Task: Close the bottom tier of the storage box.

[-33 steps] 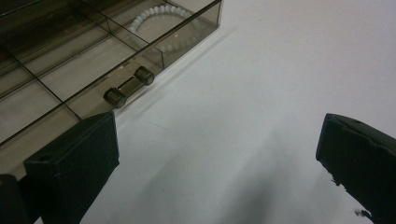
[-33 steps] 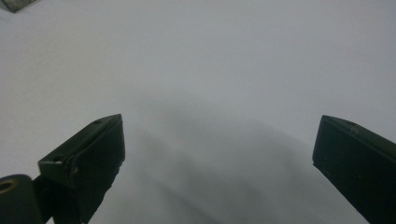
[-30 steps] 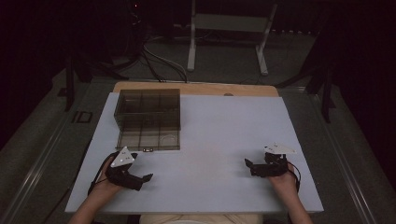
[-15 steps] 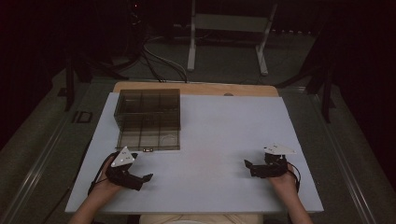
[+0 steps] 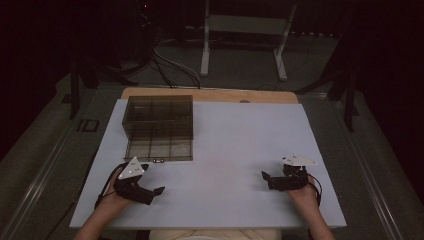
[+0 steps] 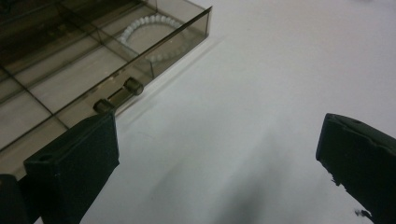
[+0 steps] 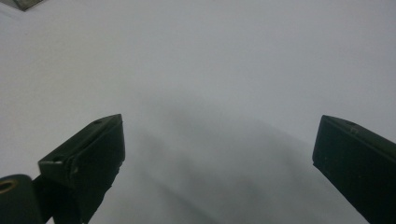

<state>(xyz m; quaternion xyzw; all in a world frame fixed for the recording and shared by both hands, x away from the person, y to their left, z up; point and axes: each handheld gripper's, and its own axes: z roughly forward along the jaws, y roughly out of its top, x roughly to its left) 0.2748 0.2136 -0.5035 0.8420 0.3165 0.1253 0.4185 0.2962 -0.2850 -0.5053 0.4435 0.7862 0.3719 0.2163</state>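
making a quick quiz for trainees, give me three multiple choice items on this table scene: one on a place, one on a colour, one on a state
1. Where does the compartment box sit on the table?
A. far left part
B. near right corner
C. dead centre

2. What colour is the table's top?
A. black
B. white
C. red

3. How do the left gripper jaws stand?
A. shut on the box
B. shut on nothing
C. open, holding nothing

Answers: 1 A, the high view shows it far and left. 2 B, the surface is plainly white. 3 C, the left gripper view shows bare table between its jaws.

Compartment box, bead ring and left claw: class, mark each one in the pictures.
compartment box [image 5: 159,127], high view, on its clear lid
bead ring [image 6: 148,29], left gripper view, on its white arc
left claw [image 5: 145,192], high view, between its tips
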